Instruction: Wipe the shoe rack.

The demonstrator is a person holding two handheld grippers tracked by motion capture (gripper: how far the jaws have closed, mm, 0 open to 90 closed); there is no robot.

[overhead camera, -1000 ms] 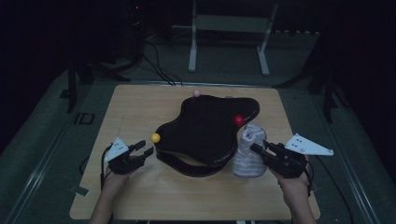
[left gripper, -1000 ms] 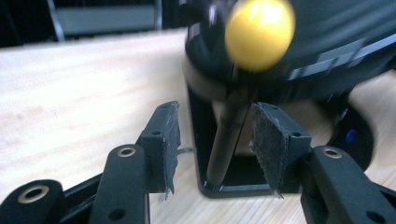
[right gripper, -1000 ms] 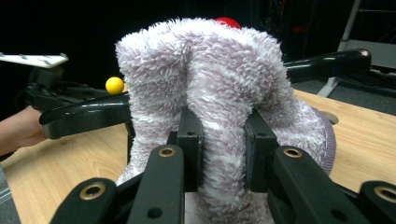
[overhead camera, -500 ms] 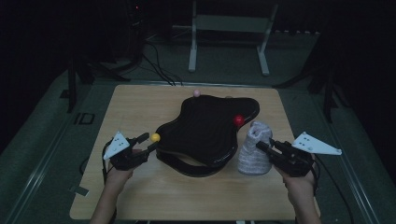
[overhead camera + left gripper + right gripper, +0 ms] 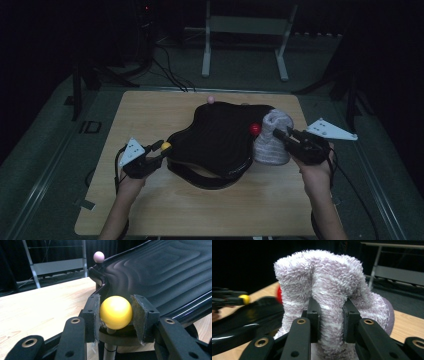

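Two grippers are each holding something at the wooden table. The left gripper has its jaws around a yellow ball that sits on a thin post at the near-left corner of a wavy black rack. Those jaws have just been closing, and in the left gripper view both pads look like they touch the ball's sides. The ball looks hard, smooth and round, so I think it could slip out if the squeeze is off the middle. Hold it at its widest part, like now.

The right gripper is pinching a fold of a fluffy lilac sock, jaws pressed tight on the fuzz. The sock stands at the right side of the rack, close to a red ball, with the person's right hand behind it. It looks soft, light and floppy. It will bend and stretch and will not break. A thick fold near the top is a good spot to grab, since the fuzz gives the pads plenty to bite on.

A pink ball tops a post at the far edge.
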